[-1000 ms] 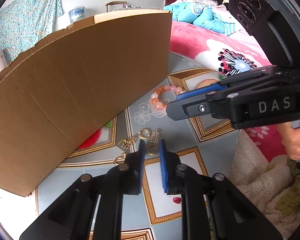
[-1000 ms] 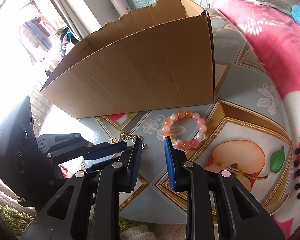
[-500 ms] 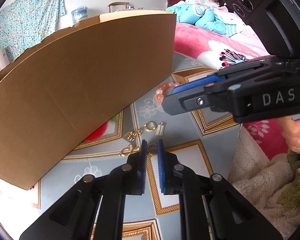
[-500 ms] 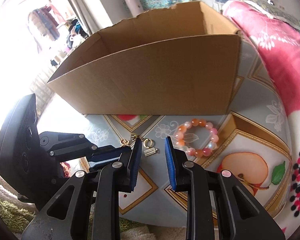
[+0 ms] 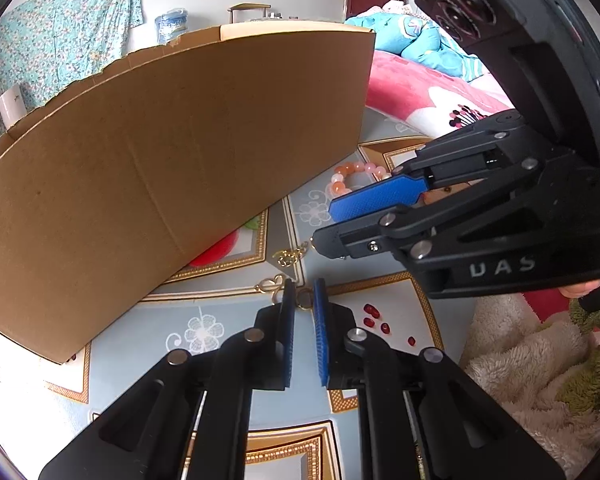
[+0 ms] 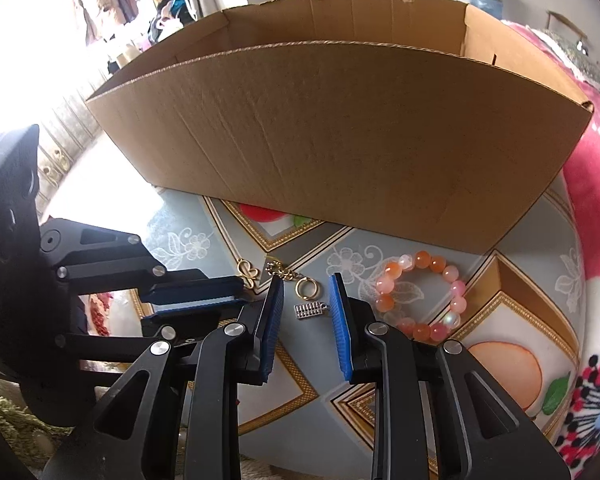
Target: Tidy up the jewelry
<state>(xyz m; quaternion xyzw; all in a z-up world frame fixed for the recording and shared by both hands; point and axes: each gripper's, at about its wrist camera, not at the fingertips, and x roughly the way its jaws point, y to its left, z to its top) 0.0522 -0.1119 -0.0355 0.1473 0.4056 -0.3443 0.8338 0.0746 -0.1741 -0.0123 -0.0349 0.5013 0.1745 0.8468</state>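
My left gripper (image 5: 303,296) has its fingers nearly pressed together with a gold ring (image 5: 305,299) at their tips, though I cannot confirm a pinch. My right gripper (image 6: 306,294) hovers with fingers spread over another gold ring (image 6: 307,287) and a silver charm (image 6: 310,311). Beyond, the bead bracelet (image 6: 420,296) lies on the desk (image 6: 480,332) before the cardboard box (image 6: 340,140), presumably their destination.

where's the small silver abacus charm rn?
Right wrist view: the silver abacus charm lies on the table between the right gripper's fingers, just below the gold ring and left of the bead bracelet.
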